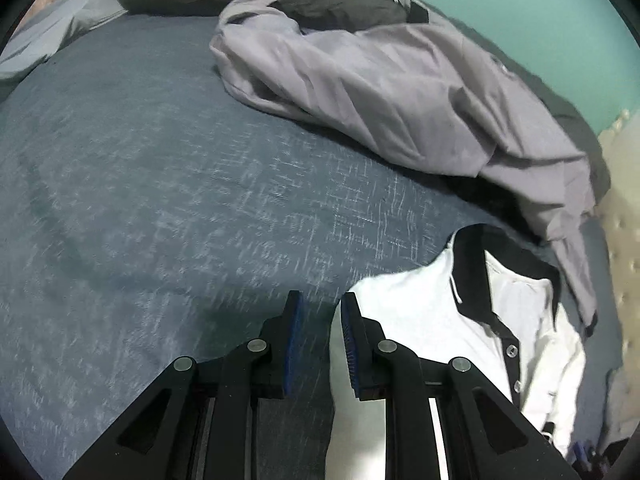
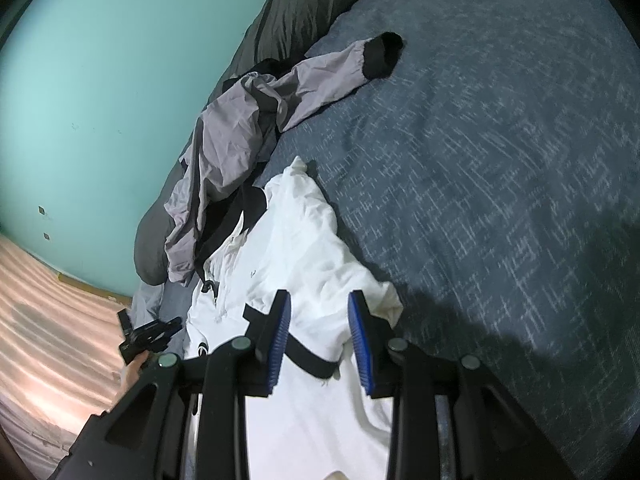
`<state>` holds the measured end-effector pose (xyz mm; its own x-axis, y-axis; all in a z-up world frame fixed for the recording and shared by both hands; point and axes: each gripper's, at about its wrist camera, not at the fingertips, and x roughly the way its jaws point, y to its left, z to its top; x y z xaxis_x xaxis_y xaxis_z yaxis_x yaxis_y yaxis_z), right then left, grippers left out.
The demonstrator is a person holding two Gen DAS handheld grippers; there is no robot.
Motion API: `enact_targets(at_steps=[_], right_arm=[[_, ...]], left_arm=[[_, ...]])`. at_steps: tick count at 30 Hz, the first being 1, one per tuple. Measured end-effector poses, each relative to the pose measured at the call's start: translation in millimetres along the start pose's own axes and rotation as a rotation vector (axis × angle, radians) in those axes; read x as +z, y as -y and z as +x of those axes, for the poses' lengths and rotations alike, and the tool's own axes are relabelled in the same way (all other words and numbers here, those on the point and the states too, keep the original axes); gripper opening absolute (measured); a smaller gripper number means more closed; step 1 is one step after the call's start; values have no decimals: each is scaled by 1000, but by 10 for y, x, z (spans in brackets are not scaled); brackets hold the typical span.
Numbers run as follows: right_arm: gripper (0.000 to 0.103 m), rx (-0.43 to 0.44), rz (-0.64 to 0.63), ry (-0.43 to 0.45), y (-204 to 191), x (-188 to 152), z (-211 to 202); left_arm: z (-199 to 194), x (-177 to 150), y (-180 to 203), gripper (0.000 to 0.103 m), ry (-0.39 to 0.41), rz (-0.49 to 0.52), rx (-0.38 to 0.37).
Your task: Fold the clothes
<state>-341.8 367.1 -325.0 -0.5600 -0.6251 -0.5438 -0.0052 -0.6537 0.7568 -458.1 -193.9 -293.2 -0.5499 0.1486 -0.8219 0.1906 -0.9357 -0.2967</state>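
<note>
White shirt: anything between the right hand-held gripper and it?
Nothing visible. The right hand-held gripper hangs open directly over the white shirt; the grey jacket lies beyond, at the collar end.

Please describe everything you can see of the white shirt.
The white shirt looks like soft knit with a black collar, a black button placket and black sleeve trim. It lies crumpled and unfolded on the blue bedspread, its collar end touching the grey jacket. The right gripper hovers over it, jaws apart.
</note>
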Motion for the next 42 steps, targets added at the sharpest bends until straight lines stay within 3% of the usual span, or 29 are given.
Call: enact_targets(at_steps=[2,6,14,25,27,31,34,42], right_arm=[[31,-5,-12,-15,-33,83,38],[45,-34,-60,-36,-151,307,152],[45,-145,-218,-120,-496,913,773],[45,-308,-364,-192,-769,1326,1637],[42,-322,-383,-189,-801,1356,1729],[17,-357,-418,-215,-816,1352,1878],[6,-379,-436,-224,-809,1341,1932],[2,-419,-411,-137,-686,1448,1871]], left_arm=[[-116,-81,-65,21,-1,0,-7],[-298,-254,-138,21,-17,-5,-22],[-333,-499,-219,21,-37,33,-29],[-319,-621,-183,21,-38,91,-70],[-304,-635,-186,21,-39,93,-74],[-275,-662,-195,21,-44,96,-82],[-249,-682,-205,21,-46,94,-86],[-196,-734,-232,21,-55,94,-84]])
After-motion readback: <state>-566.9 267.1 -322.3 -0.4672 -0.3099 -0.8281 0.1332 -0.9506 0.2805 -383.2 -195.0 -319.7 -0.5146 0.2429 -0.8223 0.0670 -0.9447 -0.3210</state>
